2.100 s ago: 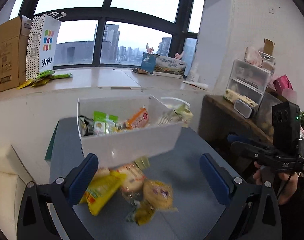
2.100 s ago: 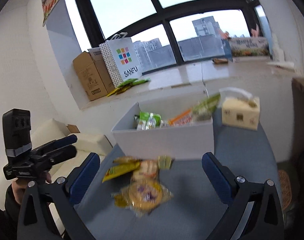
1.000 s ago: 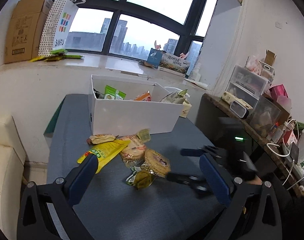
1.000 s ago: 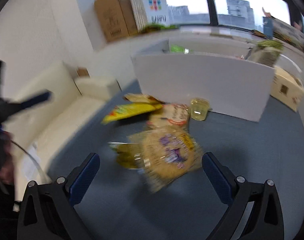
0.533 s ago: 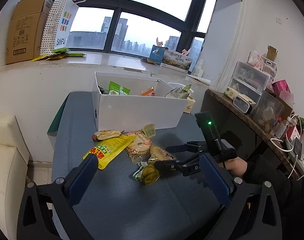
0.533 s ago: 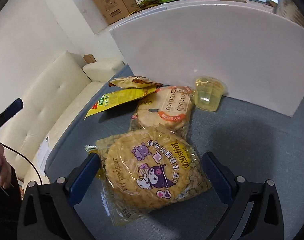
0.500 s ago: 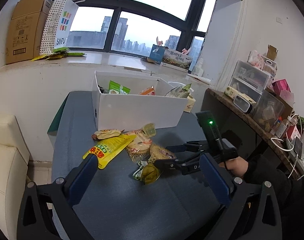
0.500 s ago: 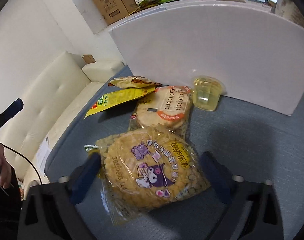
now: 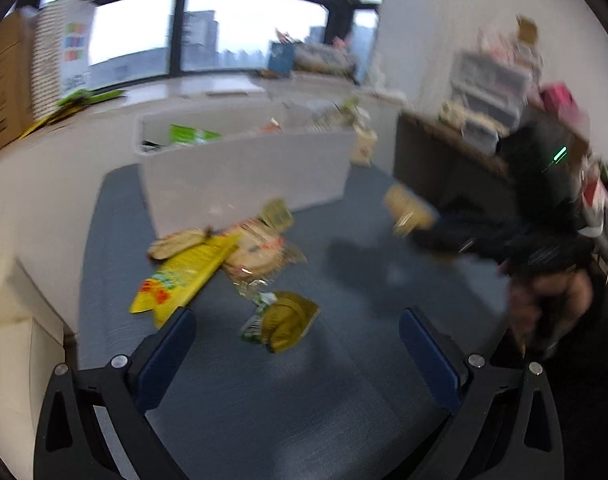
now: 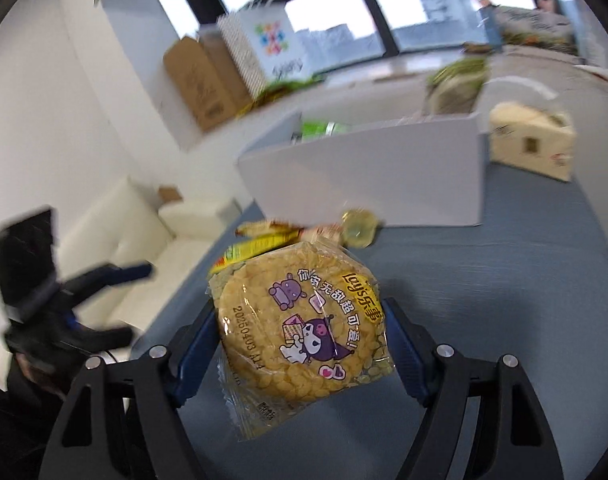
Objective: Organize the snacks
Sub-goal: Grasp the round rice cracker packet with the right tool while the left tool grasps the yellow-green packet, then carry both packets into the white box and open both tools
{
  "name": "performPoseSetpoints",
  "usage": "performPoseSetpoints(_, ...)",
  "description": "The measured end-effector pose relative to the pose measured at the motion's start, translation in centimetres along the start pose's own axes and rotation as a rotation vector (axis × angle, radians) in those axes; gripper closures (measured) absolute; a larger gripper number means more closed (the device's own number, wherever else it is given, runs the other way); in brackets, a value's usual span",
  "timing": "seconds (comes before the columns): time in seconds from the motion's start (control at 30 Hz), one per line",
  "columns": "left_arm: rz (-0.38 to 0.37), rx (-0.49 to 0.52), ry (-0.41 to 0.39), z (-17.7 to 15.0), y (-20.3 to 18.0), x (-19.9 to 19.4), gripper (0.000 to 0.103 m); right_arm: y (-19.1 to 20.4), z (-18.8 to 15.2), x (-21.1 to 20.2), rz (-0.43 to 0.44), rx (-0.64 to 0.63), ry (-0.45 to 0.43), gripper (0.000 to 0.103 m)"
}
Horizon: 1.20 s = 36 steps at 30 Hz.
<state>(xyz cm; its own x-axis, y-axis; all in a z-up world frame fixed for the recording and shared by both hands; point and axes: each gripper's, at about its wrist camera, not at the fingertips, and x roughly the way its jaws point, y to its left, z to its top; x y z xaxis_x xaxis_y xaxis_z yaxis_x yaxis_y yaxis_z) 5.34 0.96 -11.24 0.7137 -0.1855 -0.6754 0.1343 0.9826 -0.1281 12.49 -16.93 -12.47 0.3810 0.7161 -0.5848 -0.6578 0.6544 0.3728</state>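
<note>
My right gripper [image 10: 300, 332] is shut on a round yellow rice-cracker pack [image 10: 300, 328] with a purple cartoon print, held above the grey-blue table. It shows in the left wrist view [image 9: 408, 208] too, lifted at the right. The white snack box [image 10: 368, 180] stands behind, with several packets in it. My left gripper [image 9: 296, 344] is open and empty above a small green-yellow packet [image 9: 284, 320]. A long yellow packet [image 9: 184, 276], a round cracker pack [image 9: 256, 252] and a jelly cup [image 9: 278, 210] lie in front of the box [image 9: 244, 176].
A beige tissue box [image 10: 532, 144] sits right of the white box. A cream sofa [image 10: 116, 232] is left of the table [image 10: 484, 300]. Cardboard boxes [image 10: 200, 80] and a shopping bag [image 10: 264, 44] stand on the window sill. A dark shelf with containers [image 9: 484, 100] is at the right.
My right gripper has shut on the round yellow cracker pack and lifted it off the table to the right. My left gripper has swung, blurring its view.
</note>
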Motion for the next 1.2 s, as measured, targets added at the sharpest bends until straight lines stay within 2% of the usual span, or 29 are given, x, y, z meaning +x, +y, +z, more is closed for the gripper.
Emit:
performPoseSetpoints(0.13, -0.001, 0.025, 0.082, 0.4, -0.8, 3.9, 0.0, -0.1, -0.9, -3.1, -0.035, 0.028, -0.046, 0.021)
performPoseSetpoints(0.2, 0.024, 0.034, 0.126, 0.6, -0.9, 5.8, 0.0, -0.5, -1.3, -3.9, -0.043, 0.055, -0.06, 0.021)
performPoseSetpoints(0.33, 0.066, 0.008, 0.209, 0.3, 0.1, 8.9, 0.0, -1.6, -2.2, -3.7, -0.026, 0.12, -0.051, 0.021)
performPoseSetpoints(0.43, 0.045, -0.032, 0.224, 0.0, 1.2, 9.8, 0.001, -1.8, -2.4, -3.4, -0.036, 0.122, -0.038, 0.021)
performPoseSetpoints(0.5, 0.022, -0.064, 0.221, -0.2, 1.9, 10.0, 0.007, -2.0, -2.5, -3.3, -0.027, 0.126, -0.03, 0.021)
performPoseSetpoints(0.53, 0.01, -0.075, 0.222, -0.3, 2.2, 10.1, 0.027, -2.0, -2.4, -3.2, -0.029, 0.124, -0.027, 0.021)
performPoseSetpoints(0.57, 0.034, -0.064, 0.198, -0.3, 2.3, 9.7, 0.051, -2.0, -2.3, -3.1, -0.029, 0.12, -0.024, 0.021)
performPoseSetpoints(0.6, 0.02, -0.065, 0.194, -0.3, 2.4, 9.5, 0.051, -1.8, -2.3, -2.9, -0.028, 0.116, -0.02, 0.021)
performPoseSetpoints(0.63, 0.003, -0.08, 0.181, -0.3, 2.6, 9.2, 0.056, -1.7, -2.2, -2.9, -0.029, 0.111, -0.017, 0.021)
performPoseSetpoints(0.7, -0.033, -0.112, 0.139, -0.4, 2.8, 8.0, 0.057, -1.6, -2.2, -2.8, -0.028, 0.104, -0.012, 0.021)
performPoseSetpoints(0.8, -0.008, -0.095, 0.071, -0.1, 2.4, 5.9, 0.059, -1.4, -2.1, -2.6, -0.034, 0.096, -0.009, 0.021)
performPoseSetpoints(1.03, -0.015, -0.126, -0.076, 2.3, 3.6, 0.8, 0.059, -0.8, -1.1, -2.6, -0.033, 0.091, -0.038, 0.021)
performPoseSetpoints(1.1, -0.027, -0.143, -0.135, 3.9, 4.3, -0.5, 0.059, -0.4, 0.3, -2.5, -0.047, 0.088, -0.057, 0.021)
performPoseSetpoints(1.2, -0.003, -0.139, -0.192, 6.9, 5.2, -0.9, 0.059, 0.4, 3.8, -2.5, -0.058, 0.072, -0.115, 0.021)
